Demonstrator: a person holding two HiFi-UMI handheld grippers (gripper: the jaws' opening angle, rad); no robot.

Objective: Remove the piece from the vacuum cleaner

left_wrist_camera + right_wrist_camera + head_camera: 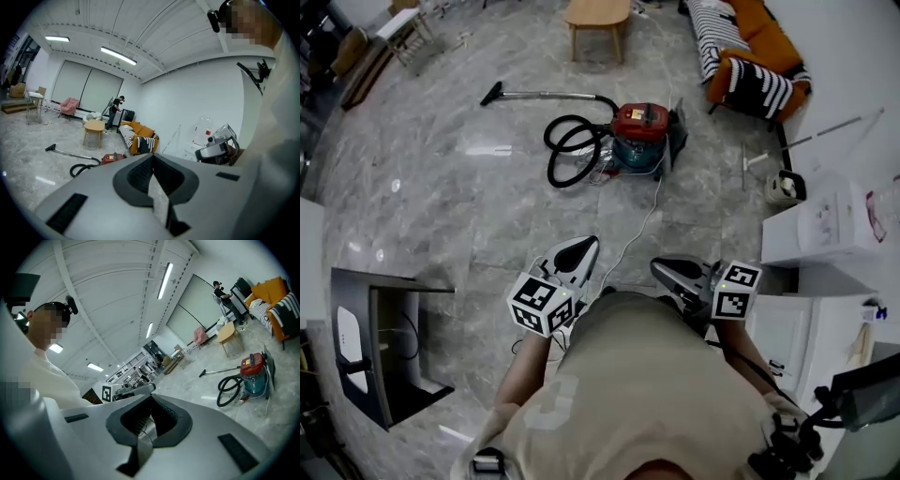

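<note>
1. Vacuum cleaner (639,131), red-topped, sits on the floor (478,220) well ahead of both grippers, near the sofa (748,52). Which piece detaches can't be made out from here.
2. Left gripper view shows only its red top and part of the hose (570,150); the gripper body hides the rest. Right gripper view shows it whole, with the wand (546,95).
3. Open floor between person and vacuum; a white cord (639,230) crosses it.
4. Left gripper (579,248): jaws pressed together, nothing between.
5. Right gripper (673,272): closed too, empty.
</note>
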